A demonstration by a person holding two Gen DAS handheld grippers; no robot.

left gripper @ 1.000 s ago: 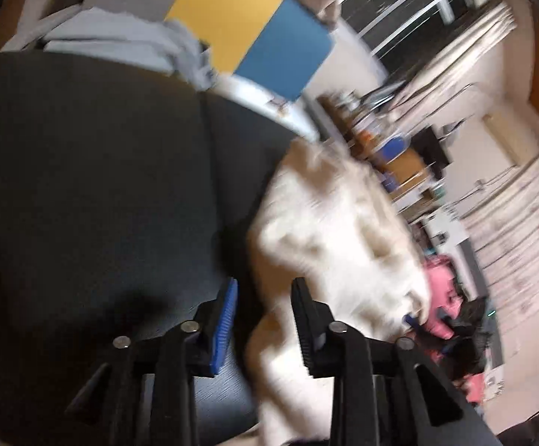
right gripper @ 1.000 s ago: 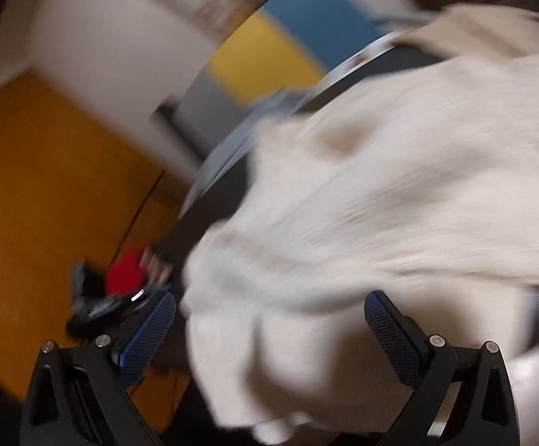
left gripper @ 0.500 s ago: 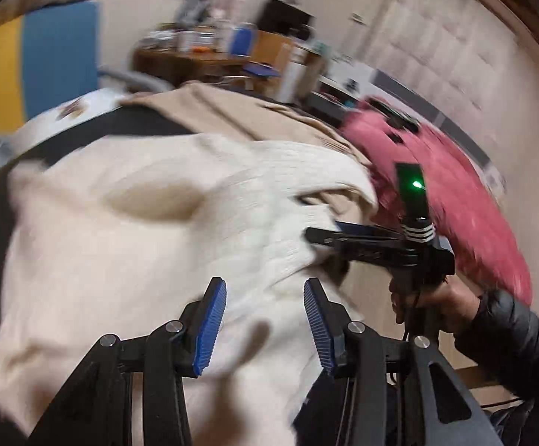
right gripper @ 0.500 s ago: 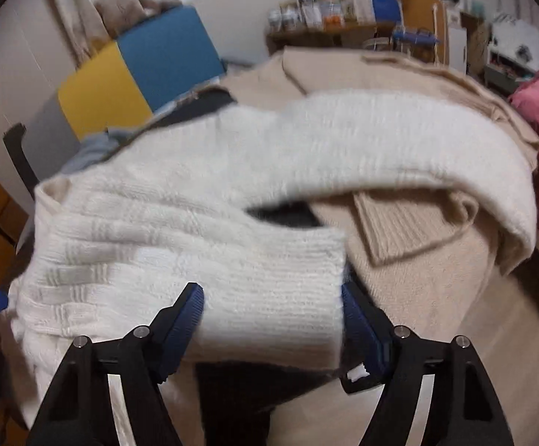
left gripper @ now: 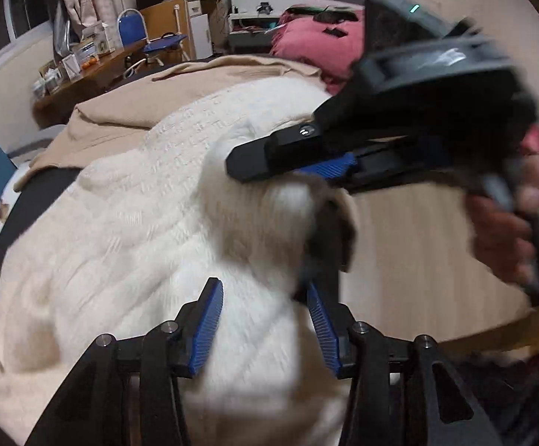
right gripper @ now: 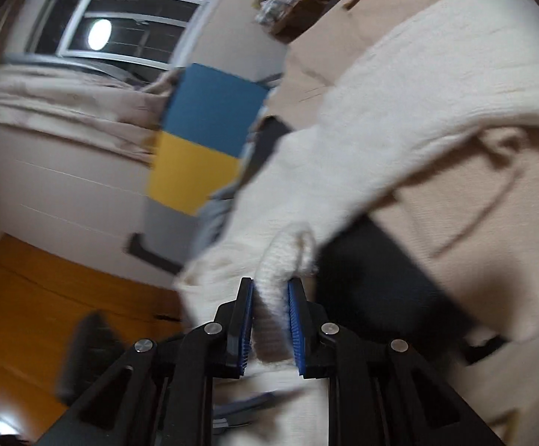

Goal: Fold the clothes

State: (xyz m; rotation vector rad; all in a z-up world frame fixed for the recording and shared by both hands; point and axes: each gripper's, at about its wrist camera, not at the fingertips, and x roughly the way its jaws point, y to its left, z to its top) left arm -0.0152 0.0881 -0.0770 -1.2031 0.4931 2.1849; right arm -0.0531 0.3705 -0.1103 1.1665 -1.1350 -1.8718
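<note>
A cream knit sweater point(left gripper: 128, 230) lies heaped on a black surface point(left gripper: 35, 200), over a beige garment point(left gripper: 180, 89). My left gripper point(left gripper: 265, 316) hovers over the sweater's near edge. Its jaws are opening, and knit shows in the gap without the blue pads point(left gripper: 209, 327) pressing it. My right gripper point(right gripper: 271, 316) has its jaws closing on the sweater's sleeve cuff point(right gripper: 275, 290), which fills the narrow gap between its pads. In the left wrist view that right gripper point(left gripper: 306, 174) reaches in from the right, held by a hand point(left gripper: 500, 238), with the cuff point(left gripper: 291, 197) bunched at its tips.
A pink blanket point(left gripper: 317, 44) lies behind the sweater. A cluttered wooden desk point(left gripper: 83, 70) and a blue chair point(left gripper: 135, 29) stand at the back. A blue and yellow panel point(right gripper: 206, 137) stands by the wall, above an orange wood floor point(right gripper: 46, 297).
My right gripper went from wide open around the sleeve to nearly closed on its cuff. My left gripper swung from the black surface to over the sweater, rolled, and its jaws widened.
</note>
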